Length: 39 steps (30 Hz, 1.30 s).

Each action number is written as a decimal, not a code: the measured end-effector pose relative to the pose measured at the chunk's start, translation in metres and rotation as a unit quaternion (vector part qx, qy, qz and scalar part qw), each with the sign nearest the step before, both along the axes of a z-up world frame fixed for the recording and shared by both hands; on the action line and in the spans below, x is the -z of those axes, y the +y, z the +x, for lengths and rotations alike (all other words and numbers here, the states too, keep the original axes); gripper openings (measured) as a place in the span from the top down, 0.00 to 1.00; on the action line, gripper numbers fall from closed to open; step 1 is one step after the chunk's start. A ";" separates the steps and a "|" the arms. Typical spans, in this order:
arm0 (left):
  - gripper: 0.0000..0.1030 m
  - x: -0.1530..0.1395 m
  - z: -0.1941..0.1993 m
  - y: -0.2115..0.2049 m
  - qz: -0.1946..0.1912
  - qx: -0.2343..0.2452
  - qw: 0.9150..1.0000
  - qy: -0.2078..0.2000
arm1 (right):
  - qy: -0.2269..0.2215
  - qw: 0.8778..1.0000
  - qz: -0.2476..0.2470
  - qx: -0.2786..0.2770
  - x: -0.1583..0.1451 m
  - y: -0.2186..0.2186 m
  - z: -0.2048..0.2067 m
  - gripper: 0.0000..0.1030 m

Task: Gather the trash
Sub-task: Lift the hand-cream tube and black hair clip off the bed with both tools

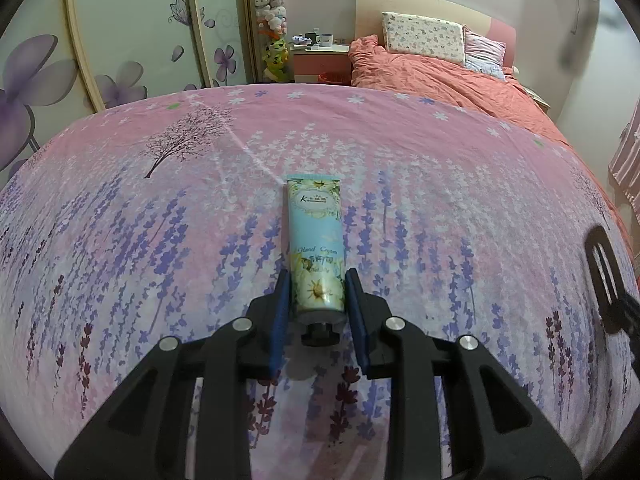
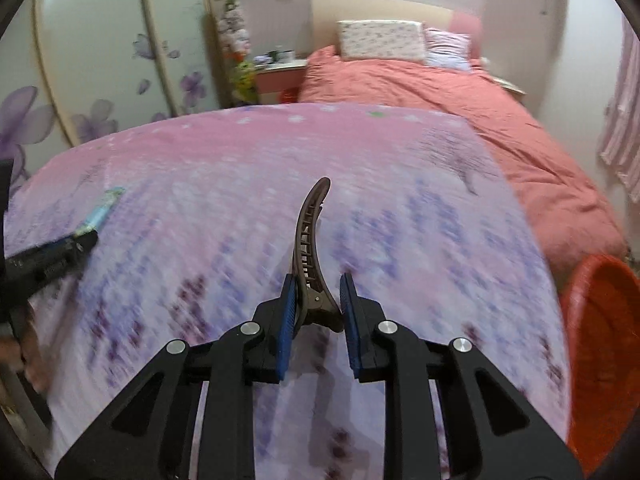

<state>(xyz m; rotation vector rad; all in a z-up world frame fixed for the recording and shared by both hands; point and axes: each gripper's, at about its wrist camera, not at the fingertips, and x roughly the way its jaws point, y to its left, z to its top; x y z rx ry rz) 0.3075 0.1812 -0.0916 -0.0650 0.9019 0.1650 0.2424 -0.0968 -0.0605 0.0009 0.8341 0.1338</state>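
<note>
- The left tongs [image 1: 315, 294] are closed narrow on a hand cream tube [image 1: 316, 236], their blue pads pressing the tube's lower end on both sides, just above its dark cap.
- The tube points away from the left wrist camera, its crimped flat end farthest off, over the bed cover [image 1: 120, 240] printed with lavender stalks and a bare tree; whether it rests on the cover or is lifted clear of it I cannot tell.
- The right tongs [image 2: 319, 300] are narrow too, with a brown hair clip [image 2: 310, 248] between the pads at its hinge end (the clip's curved, toothed beak sticks up and forward past the fingertips).
- The left pad [image 2: 289, 320] lies against the clip; on the right side a sliver of gap seems to show, though the hinge end bulges toward that pad lower down.
- The right wrist view is smeared with motion blur, the cover most of all.
- In that view the left tongs and the tube show at the far left [image 2: 60, 254], well apart from the clip.
- A red basket [image 2: 600, 344] stands beside the bed at the lower right edge.
- Farther back lie a salmon duvet [image 1: 460, 80], two pillows [image 1: 424, 36] against the headboard, and a nightstand [image 1: 320, 60].
</note>
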 end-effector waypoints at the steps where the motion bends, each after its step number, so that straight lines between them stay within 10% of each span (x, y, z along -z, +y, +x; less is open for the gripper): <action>1: 0.72 0.000 0.000 0.000 0.000 0.000 1.000 0.000 | 0.004 1.000 0.001 0.001 0.002 -0.003 -0.003 0.78; 27: 0.62 0.001 -0.001 0.003 -0.027 0.020 0.999 -0.008 | 0.025 0.999 0.038 -0.011 0.009 -0.006 0.022 0.75; 39: 0.74 -0.003 -0.014 0.001 -0.017 0.024 0.999 -0.020 | 0.004 0.999 0.043 -0.008 0.000 -0.009 0.001 0.79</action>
